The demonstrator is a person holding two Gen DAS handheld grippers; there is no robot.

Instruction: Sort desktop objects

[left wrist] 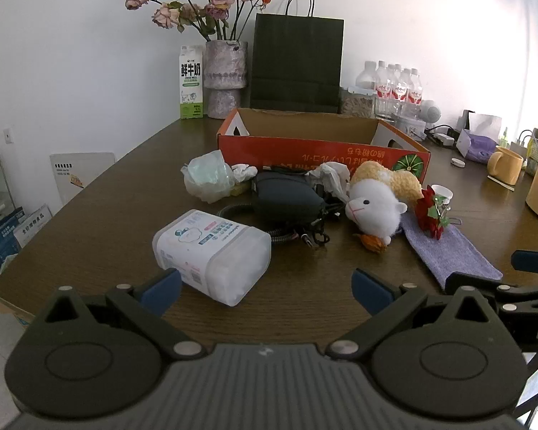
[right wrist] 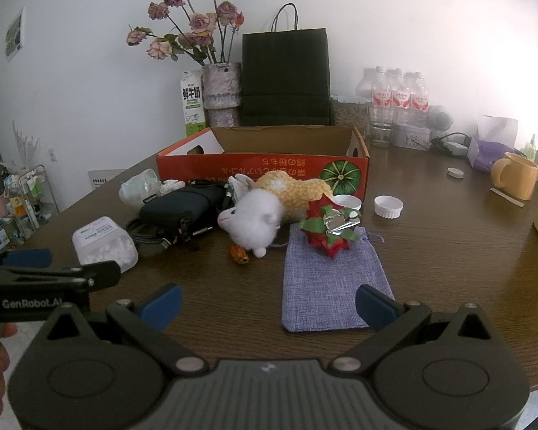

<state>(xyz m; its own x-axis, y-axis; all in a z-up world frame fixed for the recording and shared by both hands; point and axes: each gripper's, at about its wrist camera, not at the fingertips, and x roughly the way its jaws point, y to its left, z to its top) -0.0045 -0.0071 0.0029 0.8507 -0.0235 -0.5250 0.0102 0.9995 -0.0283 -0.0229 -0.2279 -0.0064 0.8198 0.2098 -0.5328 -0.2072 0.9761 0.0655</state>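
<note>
Both tongs are spread wide and empty, hovering at the near table edge. Left gripper (left wrist: 265,288) sits right in front of the cotton swab box (left wrist: 211,254), which lies on its side. Right gripper (right wrist: 267,302) is over the near end of the purple pouch (right wrist: 331,279).

The clutter sits between the grippers and the orange cardboard box (left wrist: 322,143), which looks like the drop target (it appears empty from here, floor not fully visible).

Suggested for this step:
- Left: take the swab box first, it's nearest. Straddle its short width and close on the flat sides; the smooth plastic will probably slip if gripped by a corner.
- Right: the red flower clip (right wrist: 328,227) rests on the pouch, touching the plush toy (right wrist: 265,213). Lift the clip before the pouch, or it tips off.
- Leave the black case (right wrist: 181,206) for later; its cables could snag.
</note>
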